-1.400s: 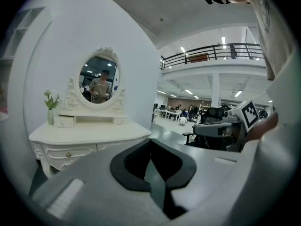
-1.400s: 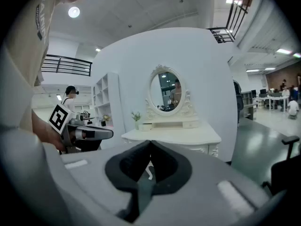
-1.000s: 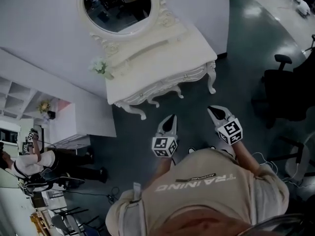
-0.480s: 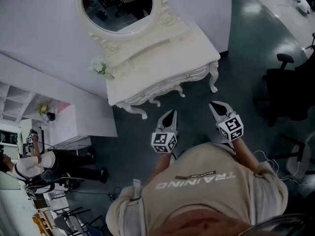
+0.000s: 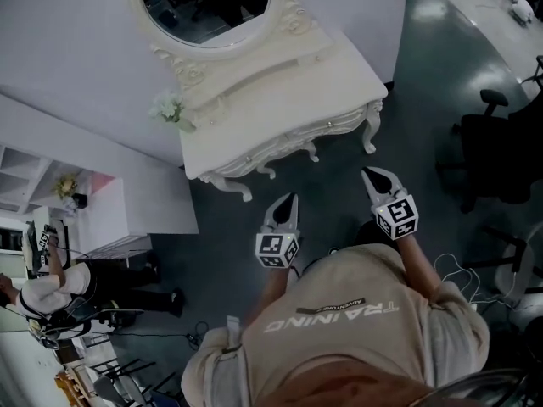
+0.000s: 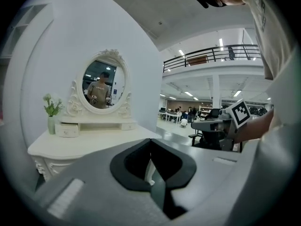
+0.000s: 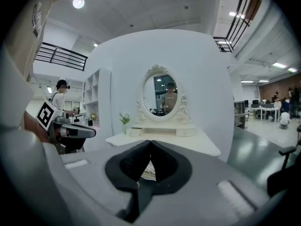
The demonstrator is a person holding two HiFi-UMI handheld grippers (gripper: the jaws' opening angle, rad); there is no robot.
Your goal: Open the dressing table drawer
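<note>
Head view, upper centre: white counter (image 5: 297,75) with oval mirror (image 5: 204,2), flower vase (image 5: 170,108) at its left end. Drawer (image 5: 288,141) sits flush in the front edge, not pulled out. Below it, apart from the front: left claw (image 5: 293,197), jaws together, empty. Right claw (image 5: 366,172) likewise together, empty.

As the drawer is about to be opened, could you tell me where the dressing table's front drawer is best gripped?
Probably by the small knob on the drawer front, just below the tabletop. Come level from the front, where the right gripper is: the carved front offers little else to pinch. Its shut jaws must open first.
</note>
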